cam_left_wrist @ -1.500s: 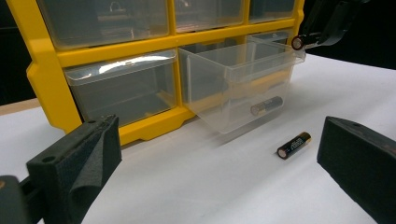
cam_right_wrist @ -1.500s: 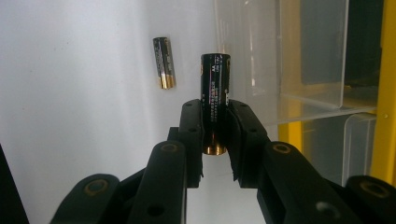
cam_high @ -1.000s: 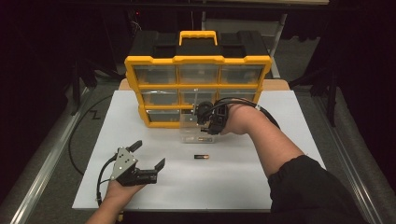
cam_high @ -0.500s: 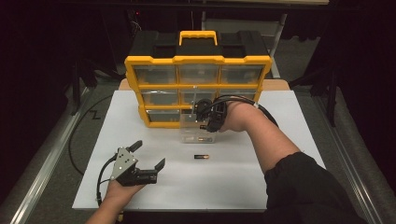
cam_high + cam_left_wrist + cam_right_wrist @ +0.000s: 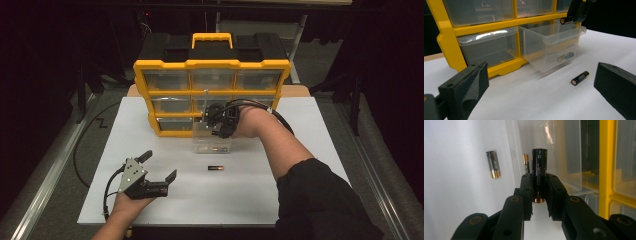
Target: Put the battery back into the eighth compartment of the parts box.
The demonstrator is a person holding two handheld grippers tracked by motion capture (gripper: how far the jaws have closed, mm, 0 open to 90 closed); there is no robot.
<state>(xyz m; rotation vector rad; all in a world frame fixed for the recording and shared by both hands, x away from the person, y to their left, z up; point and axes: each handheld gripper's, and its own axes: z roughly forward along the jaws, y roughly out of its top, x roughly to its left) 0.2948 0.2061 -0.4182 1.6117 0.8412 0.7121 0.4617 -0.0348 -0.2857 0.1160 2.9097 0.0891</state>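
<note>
Above the pulled-out clear drawer, I am holding a battery clenched in the right gripper. Beside that drawer, the left gripper is resting wide open. Releasing off-centre, I judge, risks it bouncing out toward the loose battery.

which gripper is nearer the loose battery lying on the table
Left. The left gripper sits open just beside the loose battery, while the right gripper holds another battery above the pulled-out drawer behind it.
</note>
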